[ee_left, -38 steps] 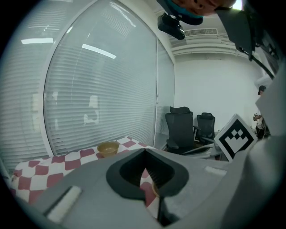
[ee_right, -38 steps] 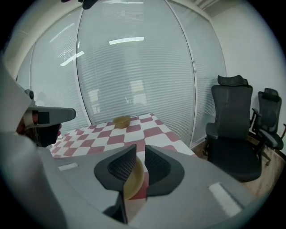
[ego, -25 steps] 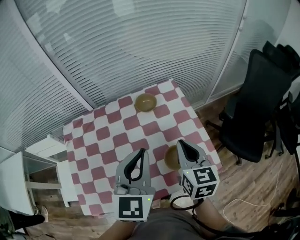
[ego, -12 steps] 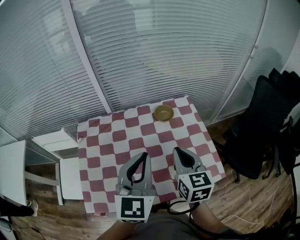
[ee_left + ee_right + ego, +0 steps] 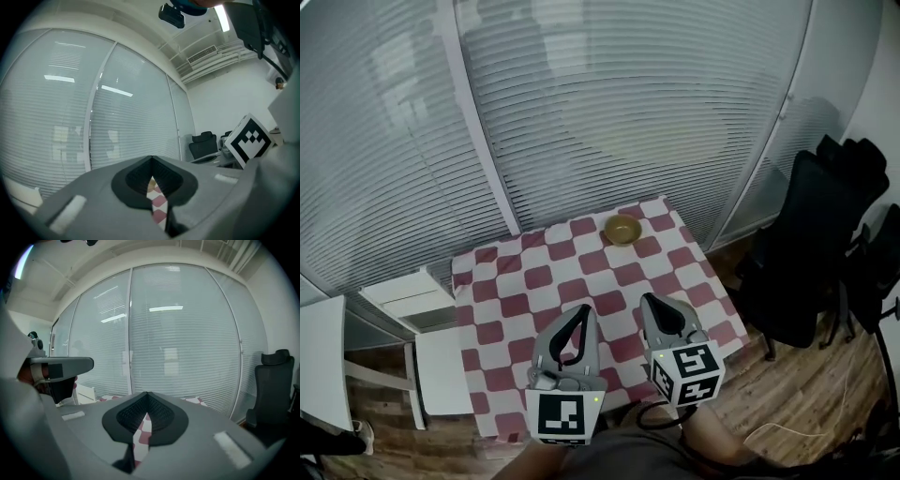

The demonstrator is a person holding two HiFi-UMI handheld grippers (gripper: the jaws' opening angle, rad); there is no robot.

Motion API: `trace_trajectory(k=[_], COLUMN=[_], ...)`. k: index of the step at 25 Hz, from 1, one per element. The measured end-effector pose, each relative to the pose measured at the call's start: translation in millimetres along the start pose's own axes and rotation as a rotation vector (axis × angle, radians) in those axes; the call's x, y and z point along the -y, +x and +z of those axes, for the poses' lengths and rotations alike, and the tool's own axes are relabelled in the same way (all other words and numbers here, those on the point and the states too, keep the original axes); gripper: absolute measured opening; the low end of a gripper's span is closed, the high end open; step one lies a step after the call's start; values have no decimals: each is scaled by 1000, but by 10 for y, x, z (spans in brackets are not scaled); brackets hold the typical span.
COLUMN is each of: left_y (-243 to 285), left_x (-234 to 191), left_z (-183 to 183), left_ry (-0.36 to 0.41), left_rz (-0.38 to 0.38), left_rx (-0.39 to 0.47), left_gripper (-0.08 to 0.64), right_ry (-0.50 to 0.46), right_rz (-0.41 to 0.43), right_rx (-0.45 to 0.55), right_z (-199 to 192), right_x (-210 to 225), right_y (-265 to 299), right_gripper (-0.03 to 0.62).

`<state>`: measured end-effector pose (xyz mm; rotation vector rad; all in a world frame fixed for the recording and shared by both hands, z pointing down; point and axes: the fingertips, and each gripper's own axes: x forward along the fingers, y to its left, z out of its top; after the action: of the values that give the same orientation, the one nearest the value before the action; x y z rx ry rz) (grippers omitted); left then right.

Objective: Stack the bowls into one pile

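Both grippers held closed and empty over the near edge of the checked table (image 5: 534,281).
The left gripper (image 5: 584,311) and right gripper (image 5: 649,302) are seen with jaw tips together. One small, round, tan bowl (image 5: 622,229) is set well ahead of them, at the far edge.

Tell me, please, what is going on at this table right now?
A person holds two tools over the near side of a checkered table. The left tool and the right tool are both closed and hold nothing. One bowl sits untouched at the table's far edge. No pile of bowls is visible yet.
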<state>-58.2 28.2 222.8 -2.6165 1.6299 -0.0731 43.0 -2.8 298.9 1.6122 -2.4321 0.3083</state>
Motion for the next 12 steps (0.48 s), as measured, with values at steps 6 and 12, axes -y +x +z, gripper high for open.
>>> trace_trajectory(k=[6, 12], left_y=[83, 405], left_x=[-12, -141], left_z=[-80, -177], left_ry=[-10, -11], left_rz=[-8, 14], left_rx=[-23, -53], left_gripper=[0, 0], right_ry=[-47, -51], right_rz=[-29, -15], right_rx=[30, 22], right_z=[168, 224], right_x=[61, 251], right_y=[29, 351], right_gripper=[26, 26])
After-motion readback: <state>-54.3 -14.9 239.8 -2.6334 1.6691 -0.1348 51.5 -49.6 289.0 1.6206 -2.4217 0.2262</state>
